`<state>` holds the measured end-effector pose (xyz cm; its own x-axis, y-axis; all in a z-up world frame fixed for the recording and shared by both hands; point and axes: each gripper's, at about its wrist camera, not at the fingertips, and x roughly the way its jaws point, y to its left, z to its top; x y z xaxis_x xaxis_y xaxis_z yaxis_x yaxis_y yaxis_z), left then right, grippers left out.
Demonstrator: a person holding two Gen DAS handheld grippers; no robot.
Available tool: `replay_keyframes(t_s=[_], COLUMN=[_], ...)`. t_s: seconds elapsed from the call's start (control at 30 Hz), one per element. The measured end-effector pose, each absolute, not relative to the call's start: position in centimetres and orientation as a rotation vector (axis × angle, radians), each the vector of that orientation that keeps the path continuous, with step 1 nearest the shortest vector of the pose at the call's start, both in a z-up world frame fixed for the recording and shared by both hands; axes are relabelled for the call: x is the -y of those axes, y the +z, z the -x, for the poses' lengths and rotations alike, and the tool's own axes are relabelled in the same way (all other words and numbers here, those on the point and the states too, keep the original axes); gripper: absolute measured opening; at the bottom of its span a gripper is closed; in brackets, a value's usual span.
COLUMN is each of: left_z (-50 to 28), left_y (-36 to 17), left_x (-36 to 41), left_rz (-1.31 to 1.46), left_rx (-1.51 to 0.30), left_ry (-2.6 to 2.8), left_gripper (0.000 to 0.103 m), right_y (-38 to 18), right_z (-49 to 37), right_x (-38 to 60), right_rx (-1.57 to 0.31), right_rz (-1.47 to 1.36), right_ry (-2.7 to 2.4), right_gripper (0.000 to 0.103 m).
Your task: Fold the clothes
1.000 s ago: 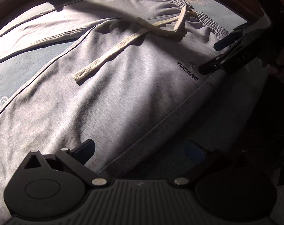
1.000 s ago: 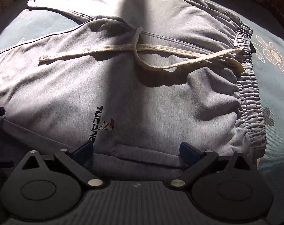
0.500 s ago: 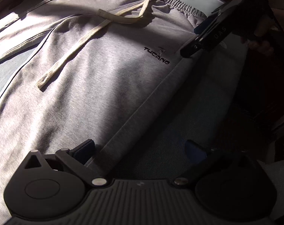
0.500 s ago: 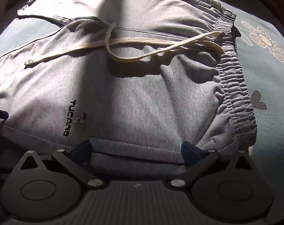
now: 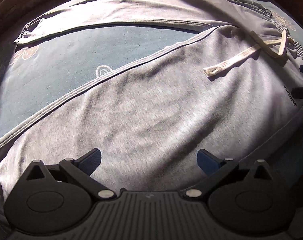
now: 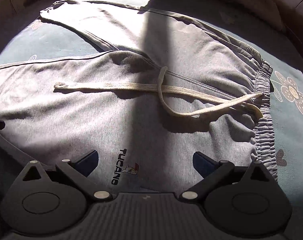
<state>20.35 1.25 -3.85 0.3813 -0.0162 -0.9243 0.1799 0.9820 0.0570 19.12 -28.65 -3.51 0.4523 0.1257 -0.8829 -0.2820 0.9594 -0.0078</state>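
The sweatpants [image 5: 151, 104] lie spread flat on a blue bedsheet [image 5: 57, 70], legs parted in a V, the far leg [image 5: 115, 16] running away towards its cuff and the near leg right under my left tool [image 5: 149, 160]. The waistband [image 6: 265, 124] sits to my right, with the cream drawstring [image 6: 151, 88] loose across the front and the TUCANO logo [image 6: 124, 166] just ahead of my right tool [image 6: 145, 161].

Both tools are wide open and holding nothing. The left one hangs over the near leg, with cloth showing between its fingers; the right one hangs over the hip by the logo, close to the near side seam. Whether either touches the fabric I cannot tell. At the right edge of the left view I can see the right tool's finger ends over the hip.

I judge the fold has not begun: nothing is doubled over yet, so this is the reach for a first grip. Next I would need to lower both tools to the near outer edge, close on it at hip and leg, and carry that leg over onto the far one. The drawstring may drag or bunch, and the soft knit will sag between the two grips.
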Motion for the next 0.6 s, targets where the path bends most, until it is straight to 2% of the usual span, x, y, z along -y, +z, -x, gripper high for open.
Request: replay_keyframes(t_s=[0.17, 0.3, 0.6], left_z=[-20.5, -19.6, -18.6], left_y=[-4.7, -5.9, -5.0], left_x=[-5.4, -7.4, -10.5], left_rz=[-0.124, -0.102, -0.044], left_rx=[-1.131, -1.134, -1.119], left_ry=[0.055, 0.074, 0.056], left_gripper=[0.101, 0.102, 0.102], right_y=[-3.6, -5.6, -6.4], right_z=[-20.2, -20.1, -16.7], right_x=[20.6, 16.5, 16.0], right_rx=[-1.016, -1.075, -1.209], right_rz=[0.197, 0.15, 0.211], right_ry=[0.362, 0.33, 0.26], right_gripper=[0.101, 0.101, 0.102])
